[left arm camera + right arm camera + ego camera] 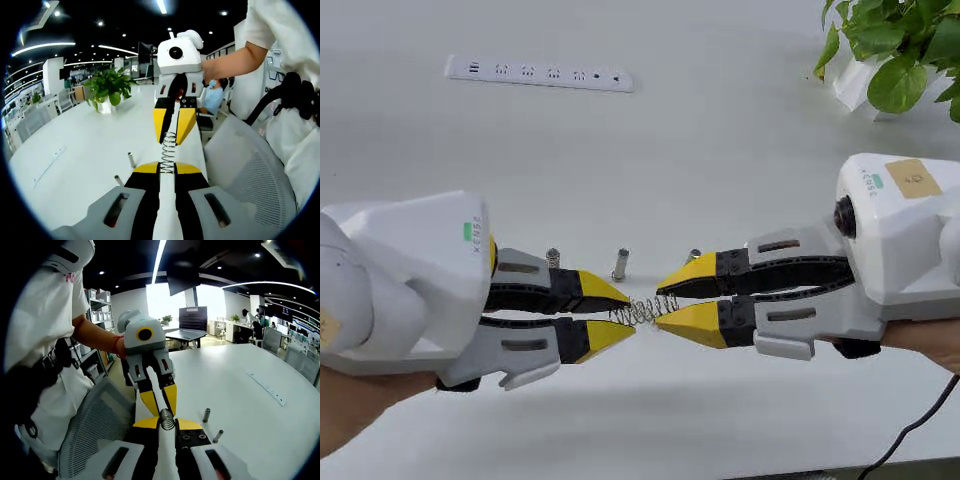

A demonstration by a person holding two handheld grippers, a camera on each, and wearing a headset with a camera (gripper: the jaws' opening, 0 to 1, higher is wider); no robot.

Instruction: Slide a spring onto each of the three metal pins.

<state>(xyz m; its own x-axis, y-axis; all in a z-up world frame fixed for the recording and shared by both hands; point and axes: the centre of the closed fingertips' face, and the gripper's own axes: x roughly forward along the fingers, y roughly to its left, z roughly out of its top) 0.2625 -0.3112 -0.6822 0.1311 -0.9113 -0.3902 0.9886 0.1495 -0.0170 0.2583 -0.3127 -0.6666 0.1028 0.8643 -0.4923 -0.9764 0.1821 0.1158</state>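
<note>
Spring [642,311]: one bare wire coil, held level in the air, just in front of the pins and clear of the table [720,150].

Pinched at one end by the left gripper [628,314] and at the other by the right gripper [659,306]. Jaws of each drawn in to about the coil's width and clamped across it, with nothing else in hold.

Pins: three, short and upright, in a row on the table. Left pin [553,257], middle pin [620,264], right pin [694,256]. All apparently bare.

Further out: power strip [538,73] at the far side and plant [895,45] at the far corner, both well apart from the work.

Step in hand, by judgement: squaring up or passing the spring ahead of the first pin.

Handling:
- Let go with one gripper and keep hold near one end only, to leave the other end's bore open.
- Turn upright, centre the open end over a pin's top, and lower straight down.
- Squeeze no harder than needed; thin wire, probably easily flattened or sprung sideways.
- Release only after seating well down the pin.

Hard to make out:
- Right pin half covered by the right gripper's upper jaw, base out of sight.
- Both spring ends buried between yellow tips; cannot tell how deep either grip goes, nor which one bears the load.
- Pin tops too small to judge as rounded or flat.
</note>
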